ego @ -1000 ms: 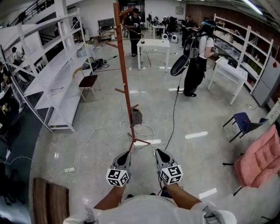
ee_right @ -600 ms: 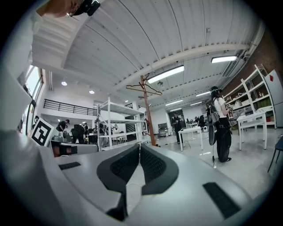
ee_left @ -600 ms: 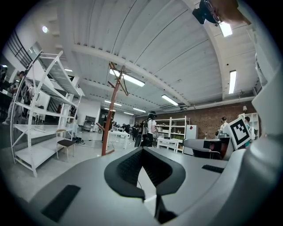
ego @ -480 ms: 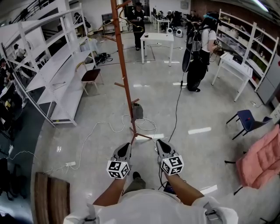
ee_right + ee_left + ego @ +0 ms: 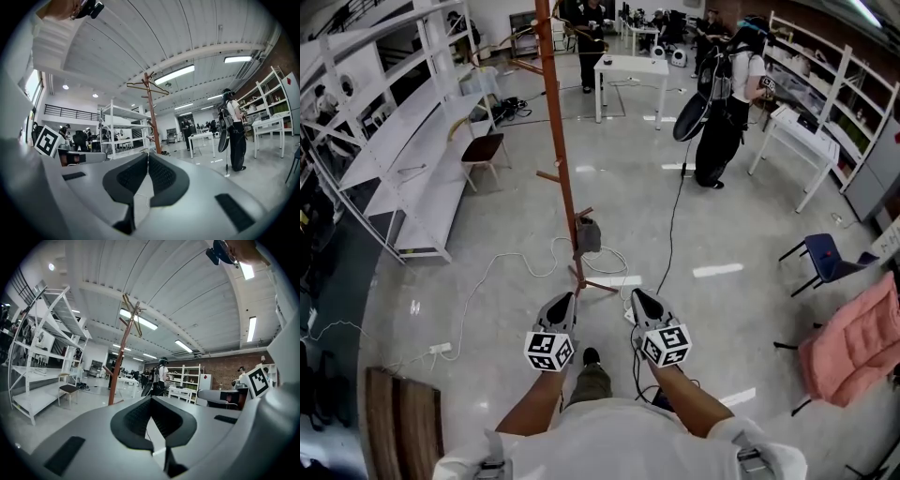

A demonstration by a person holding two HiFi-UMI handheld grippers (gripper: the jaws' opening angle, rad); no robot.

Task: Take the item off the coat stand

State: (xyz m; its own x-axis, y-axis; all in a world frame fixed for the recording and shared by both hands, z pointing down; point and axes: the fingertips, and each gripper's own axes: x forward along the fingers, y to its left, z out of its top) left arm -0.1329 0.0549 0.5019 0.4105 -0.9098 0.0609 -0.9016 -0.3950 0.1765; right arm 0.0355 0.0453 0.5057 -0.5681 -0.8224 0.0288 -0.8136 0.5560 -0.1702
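Note:
The coat stand (image 5: 562, 169) is a tall red-brown pole with short pegs, standing on the grey floor straight ahead of me. A thin wooden hanger (image 5: 143, 86) hangs at its top; the hanger (image 5: 133, 315) also shows in the left gripper view. A small grey object (image 5: 588, 234) sits by the stand's foot. My left gripper (image 5: 560, 303) and right gripper (image 5: 639, 300) are held side by side short of the base, both shut and empty. The shut jaws of the left gripper (image 5: 151, 401) and the right gripper (image 5: 148, 157) point toward the stand.
White shelving (image 5: 403, 159) runs along the left with a small stool (image 5: 485, 150). White cables (image 5: 506, 272) lie around the stand's base. A white table (image 5: 628, 70), a person with a black bag (image 5: 722, 103), a blue chair (image 5: 820, 258), a pink cushion (image 5: 853, 342) and a wooden bench (image 5: 398, 422) surround.
I have stepped closer: the stand's base now lies nearer to the gripper tips. Both grippers stay shut and side by side.

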